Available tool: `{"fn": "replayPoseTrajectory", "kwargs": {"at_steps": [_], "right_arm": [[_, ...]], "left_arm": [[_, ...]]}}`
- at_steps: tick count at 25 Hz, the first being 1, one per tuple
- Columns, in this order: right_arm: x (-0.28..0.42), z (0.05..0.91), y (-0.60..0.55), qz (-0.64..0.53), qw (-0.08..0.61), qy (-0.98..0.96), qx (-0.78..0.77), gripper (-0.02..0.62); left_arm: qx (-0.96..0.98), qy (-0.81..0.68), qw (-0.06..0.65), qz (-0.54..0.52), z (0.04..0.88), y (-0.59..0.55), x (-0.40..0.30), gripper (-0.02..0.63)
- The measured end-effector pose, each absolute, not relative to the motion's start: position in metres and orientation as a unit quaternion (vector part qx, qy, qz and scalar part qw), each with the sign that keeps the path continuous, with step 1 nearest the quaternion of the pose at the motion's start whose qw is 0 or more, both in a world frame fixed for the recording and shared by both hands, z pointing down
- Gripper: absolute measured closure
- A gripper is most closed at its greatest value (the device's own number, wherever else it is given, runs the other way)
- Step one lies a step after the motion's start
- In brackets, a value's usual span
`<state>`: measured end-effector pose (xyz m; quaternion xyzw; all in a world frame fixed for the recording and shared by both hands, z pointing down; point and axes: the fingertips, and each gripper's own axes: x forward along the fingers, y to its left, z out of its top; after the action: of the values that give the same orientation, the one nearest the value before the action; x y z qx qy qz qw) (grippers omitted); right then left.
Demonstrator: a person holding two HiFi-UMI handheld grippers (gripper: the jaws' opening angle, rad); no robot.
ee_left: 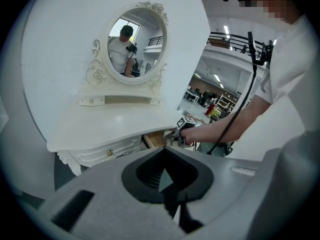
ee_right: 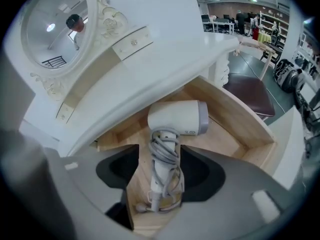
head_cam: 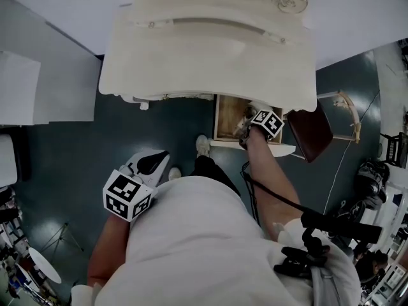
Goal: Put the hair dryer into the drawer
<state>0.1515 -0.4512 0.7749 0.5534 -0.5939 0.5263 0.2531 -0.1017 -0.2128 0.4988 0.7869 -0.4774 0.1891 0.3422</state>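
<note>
Right gripper (head_cam: 254, 122): fingers spread wide, one on each side of the hair dryer (ee_right: 177, 117), pads not pressing on it as far as I can see. I judge it let go.

The dryer lies flat on the floor of the open wooden drawer (ee_right: 252, 134). Its cord-wrapped handle runs between the fingers and its barrel lies crosswise just beyond the fingertips, under the overhang of the white counter (head_cam: 210, 56).

Step in hand, as I read it: clear out of the drawer, then shut it.
- Lift straight up along the handle's line, since the cord loops sit close to both pads and a sideways drag could snag them.
- Check that no cord hangs over the drawer's front edge before pushing.
- Push the front squarely, not at one corner.

Pose:
- The right arm is stretched forward from the torso, wrist bent, with the gripper aimed steeply down into the drawer.
- Left gripper (head_cam: 145, 171): held back against the body, well apart from the drawer, tipped moderately down toward the counter. Its fingers are closed together with nothing between them.
</note>
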Motion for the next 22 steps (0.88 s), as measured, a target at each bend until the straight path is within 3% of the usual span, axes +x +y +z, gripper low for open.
{"fn": "replayPoseTrajectory", "kwargs": {"at_steps": [7, 17, 22], "right_arm": [[0.146, 0.745, -0.424, 0.498, 0.243, -0.618, 0.558, 0.393], [0.133, 0.709, -0.345, 0.467, 0.234, -0.642, 0.561, 0.595], [0.119, 0.698, -0.299, 0.46, 0.238, -0.661, 0.543, 0.595]], "left_arm": [[0.801, -0.47, 0.327, 0.175, 0.492, -0.176, -0.115, 0.609], [0.825, -0.437, 0.317, 0.165, 0.494, -0.107, -0.129, 0.609], [0.833, -0.426, 0.313, 0.164, 0.497, -0.078, -0.137, 0.609]]}}
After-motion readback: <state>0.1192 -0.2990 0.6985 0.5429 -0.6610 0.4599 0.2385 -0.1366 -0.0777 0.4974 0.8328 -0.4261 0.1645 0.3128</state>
